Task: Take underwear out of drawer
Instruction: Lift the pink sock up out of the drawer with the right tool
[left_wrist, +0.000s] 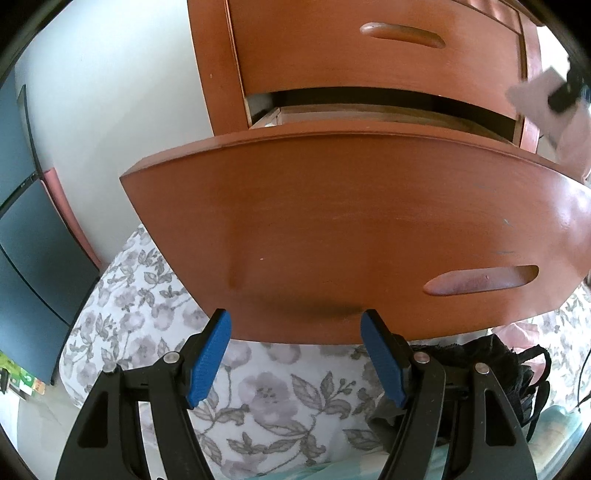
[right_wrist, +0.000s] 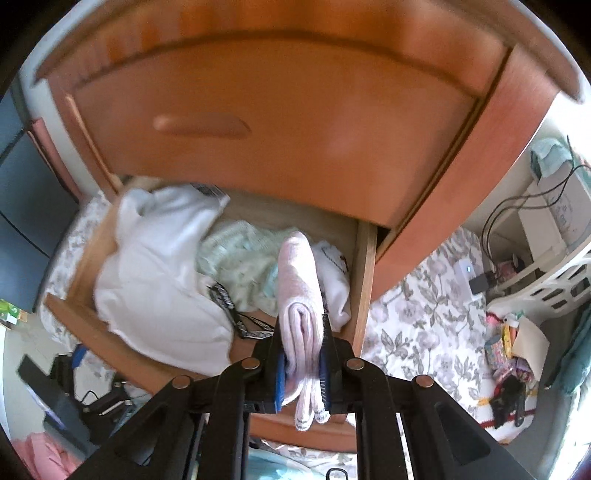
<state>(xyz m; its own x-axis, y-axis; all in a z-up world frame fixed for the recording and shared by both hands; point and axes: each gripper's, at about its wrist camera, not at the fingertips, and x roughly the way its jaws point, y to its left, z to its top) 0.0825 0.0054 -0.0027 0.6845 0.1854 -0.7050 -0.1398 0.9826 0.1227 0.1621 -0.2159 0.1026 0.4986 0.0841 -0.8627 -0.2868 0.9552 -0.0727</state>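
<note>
In the right wrist view the lower drawer (right_wrist: 364, 280) of an orange-brown wooden chest is pulled out, full of clothes: a white garment (right_wrist: 155, 273), a pale green one (right_wrist: 243, 254) and more white fabric. My right gripper (right_wrist: 303, 365) is shut on a folded pale pink piece of underwear (right_wrist: 299, 291), held above the drawer. In the left wrist view my left gripper (left_wrist: 295, 354) stands open just below the curved drawer front (left_wrist: 332, 229), touching nothing. My right gripper with the pink cloth (left_wrist: 546, 99) shows at the far right edge.
A floral quilt (left_wrist: 258, 391) covers the bed below the chest. Black lacy garments (left_wrist: 480, 369) lie on it right of my left gripper. A closed upper drawer (right_wrist: 277, 129) sits above. A white basket (right_wrist: 554, 288), cables and clutter fill the right side.
</note>
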